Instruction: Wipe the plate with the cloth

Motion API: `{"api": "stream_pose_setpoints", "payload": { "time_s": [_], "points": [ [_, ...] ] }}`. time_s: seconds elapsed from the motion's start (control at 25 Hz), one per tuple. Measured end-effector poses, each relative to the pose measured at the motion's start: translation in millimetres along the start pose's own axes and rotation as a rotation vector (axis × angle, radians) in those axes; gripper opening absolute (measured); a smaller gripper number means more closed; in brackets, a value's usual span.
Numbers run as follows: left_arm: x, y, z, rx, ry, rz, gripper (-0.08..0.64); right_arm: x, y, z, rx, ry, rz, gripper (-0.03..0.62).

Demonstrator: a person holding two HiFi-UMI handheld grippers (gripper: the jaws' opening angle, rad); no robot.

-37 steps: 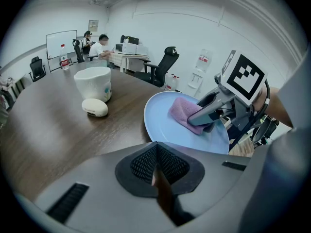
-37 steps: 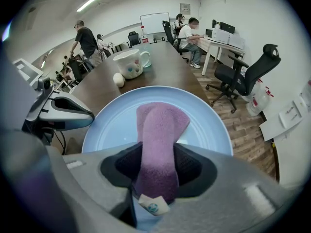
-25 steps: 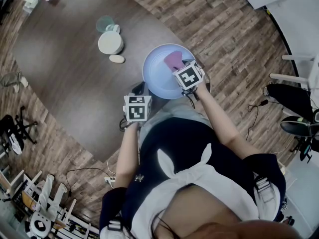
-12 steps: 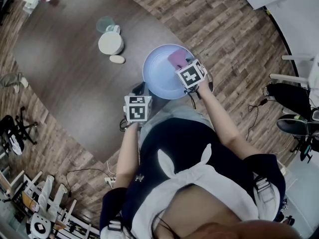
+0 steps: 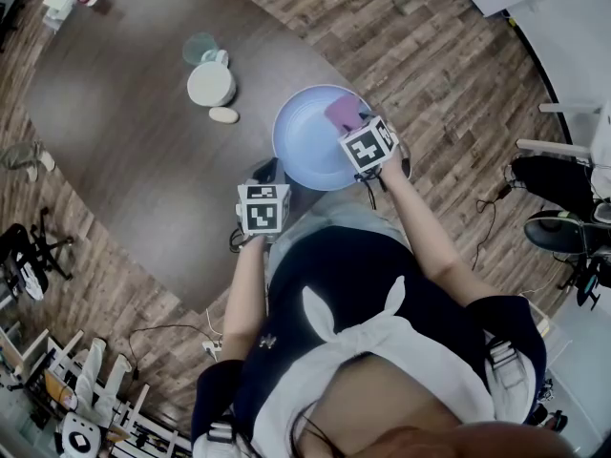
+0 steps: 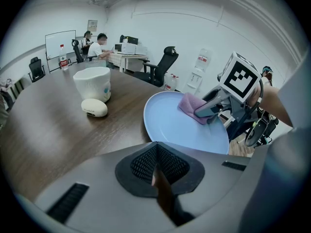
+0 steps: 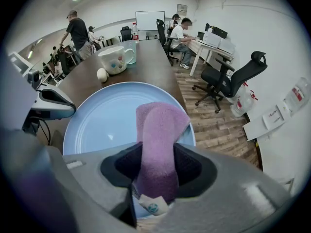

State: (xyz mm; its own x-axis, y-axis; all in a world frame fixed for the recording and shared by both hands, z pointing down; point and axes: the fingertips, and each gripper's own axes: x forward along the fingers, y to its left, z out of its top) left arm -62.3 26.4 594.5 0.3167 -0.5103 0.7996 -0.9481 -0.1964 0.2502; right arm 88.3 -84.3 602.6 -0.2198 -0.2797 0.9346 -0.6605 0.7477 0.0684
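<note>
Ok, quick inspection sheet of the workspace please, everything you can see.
Surface: dark wood table, with the plate near the edge by the person.
Job's things: light blue plate flat on the table; purple cloth rests on its right part.
Clutter: white mug, teal cup behind it, small white oval thing beside it, all apart from the plate.
Grippers: right gripper shut on the cloth; left gripper shut, empty, left of the plate.
Cables: black cable on the floor at the right.
Surroundings: office chairs, desks, people, wood floor.
</note>
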Motion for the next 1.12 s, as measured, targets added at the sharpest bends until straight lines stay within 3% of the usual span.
{"api": "stream_pose_setpoints", "payload": {
  "time_s": [1.12],
  "points": [
    [0, 4, 0, -0.010, -0.012, 0.009, 0.005, -2, 24, -12, 0.031, 0.026, 0.067, 0.187]
  ]
}}
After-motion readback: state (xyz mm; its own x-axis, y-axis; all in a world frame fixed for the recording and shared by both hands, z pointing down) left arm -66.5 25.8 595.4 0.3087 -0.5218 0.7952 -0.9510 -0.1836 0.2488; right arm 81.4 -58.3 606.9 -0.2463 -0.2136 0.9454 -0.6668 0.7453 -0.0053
